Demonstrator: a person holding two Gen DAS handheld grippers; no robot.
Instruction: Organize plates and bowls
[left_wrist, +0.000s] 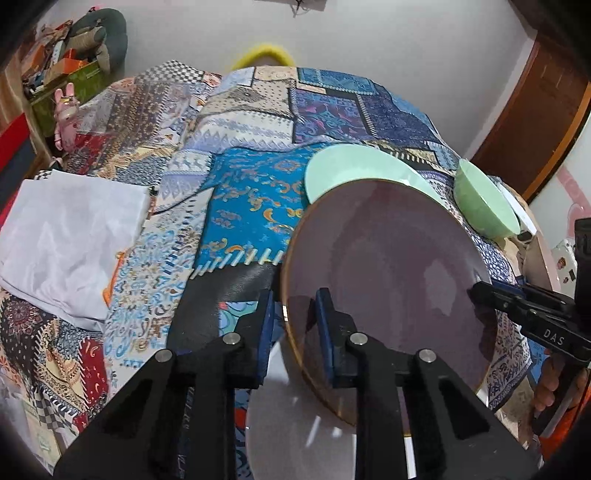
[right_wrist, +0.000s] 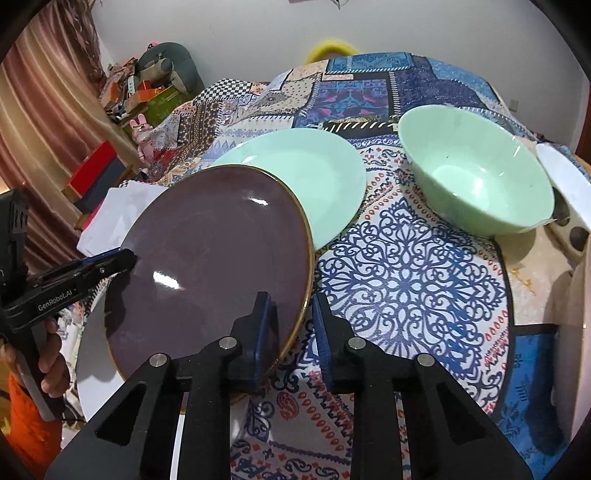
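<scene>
Purple plate (left_wrist: 388, 266) is my landmark: it sits tilted above the patterned cloth (right_wrist: 406, 280), its gold-edged rim caught on two sides. I see my left gripper (left_wrist: 293, 314) with its blue pads straddling the near-left rim, narrowed around the edge, though I cannot tell whether both pads press it. My right gripper (right_wrist: 290, 317) straddles the opposite rim the same way, one pad over the plate's face and the other outside the rim; whether it truly pinches I cannot tell either. Behind the purple plate, partly covered by it, lies a pale green plate (right_wrist: 306, 170). To the right of that stands a green bowl (right_wrist: 476, 177), upright on the cloth. A white plate (left_wrist: 295, 435) shows beneath the purple plate's near edge.
</scene>
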